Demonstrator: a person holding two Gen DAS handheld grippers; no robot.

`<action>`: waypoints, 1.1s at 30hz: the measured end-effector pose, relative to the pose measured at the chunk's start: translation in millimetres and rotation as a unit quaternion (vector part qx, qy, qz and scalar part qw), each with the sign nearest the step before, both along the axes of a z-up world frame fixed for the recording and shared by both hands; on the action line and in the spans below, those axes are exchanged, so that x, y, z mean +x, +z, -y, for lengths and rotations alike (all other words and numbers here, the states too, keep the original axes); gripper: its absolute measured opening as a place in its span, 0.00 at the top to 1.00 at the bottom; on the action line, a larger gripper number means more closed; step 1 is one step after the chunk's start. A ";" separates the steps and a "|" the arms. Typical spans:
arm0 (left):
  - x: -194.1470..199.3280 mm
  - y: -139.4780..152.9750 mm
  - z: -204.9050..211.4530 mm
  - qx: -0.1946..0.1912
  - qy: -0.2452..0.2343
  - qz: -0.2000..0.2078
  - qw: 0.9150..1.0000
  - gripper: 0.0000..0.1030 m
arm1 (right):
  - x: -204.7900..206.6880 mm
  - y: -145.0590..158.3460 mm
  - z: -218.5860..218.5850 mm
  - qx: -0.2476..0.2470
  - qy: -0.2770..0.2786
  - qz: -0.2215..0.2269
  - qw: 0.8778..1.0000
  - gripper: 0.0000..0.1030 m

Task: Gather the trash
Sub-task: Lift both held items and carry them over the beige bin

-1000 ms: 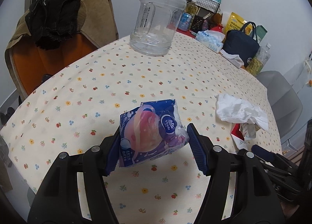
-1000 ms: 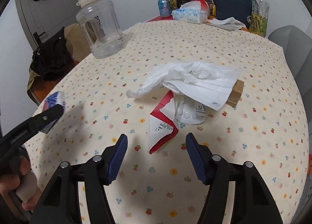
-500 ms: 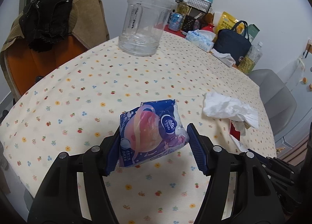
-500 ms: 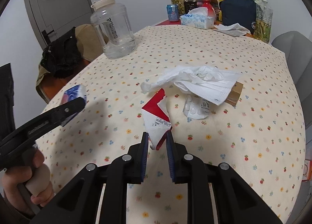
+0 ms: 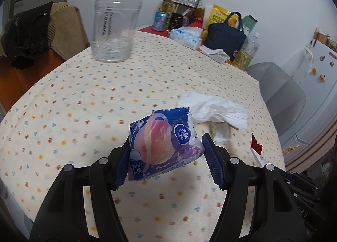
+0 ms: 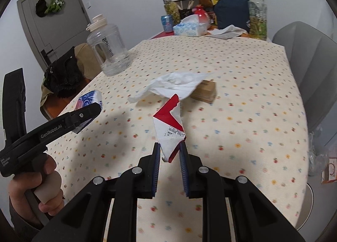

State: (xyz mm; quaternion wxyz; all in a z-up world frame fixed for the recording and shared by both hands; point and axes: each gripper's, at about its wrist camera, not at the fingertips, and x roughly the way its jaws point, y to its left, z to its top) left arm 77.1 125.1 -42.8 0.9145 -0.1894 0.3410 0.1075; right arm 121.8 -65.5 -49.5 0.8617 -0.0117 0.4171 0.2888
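My left gripper (image 5: 166,151) is shut on a blue and pink tissue pack wrapper (image 5: 163,145) and holds it above the flowered tablecloth (image 5: 88,102). It also shows in the right wrist view (image 6: 89,99). My right gripper (image 6: 169,155) is shut on a torn red and white paper wrapper (image 6: 169,125), lifted off the table; its tip shows in the left wrist view (image 5: 256,144). A crumpled white tissue with a face mask (image 6: 174,85) lies mid-table over a small brown box (image 6: 205,93). A small clear wrapper (image 5: 220,132) lies under the tissue (image 5: 210,107).
A big clear water jug (image 5: 114,24) stands at the far left. A tissue box (image 5: 185,37), navy bag (image 5: 225,35), can, bottles and a wire basket crowd the far end. A chair with dark clothes (image 5: 27,37) stands left, a grey chair (image 6: 305,60) right.
My right gripper closed on the red and white wrapper and lifted it off the table. My left gripper rose and pulled back with the tissue pack wrapper still held.
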 end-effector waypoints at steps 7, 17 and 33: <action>17.5 7.2 39.1 0.007 -0.044 0.003 0.999 0.38 | -0.1 7.4 49.5 0.004 -0.037 0.012 0.999 0.82; 39.6 24.2 102.4 0.026 -0.115 0.015 0.993 0.38 | 3.0 13.7 122.8 0.013 -0.107 0.018 0.994 0.82; 70.4 24.6 188.4 0.036 -0.200 0.009 0.979 0.38 | 0.8 8.9 223.7 0.019 -0.203 0.017 0.979 0.81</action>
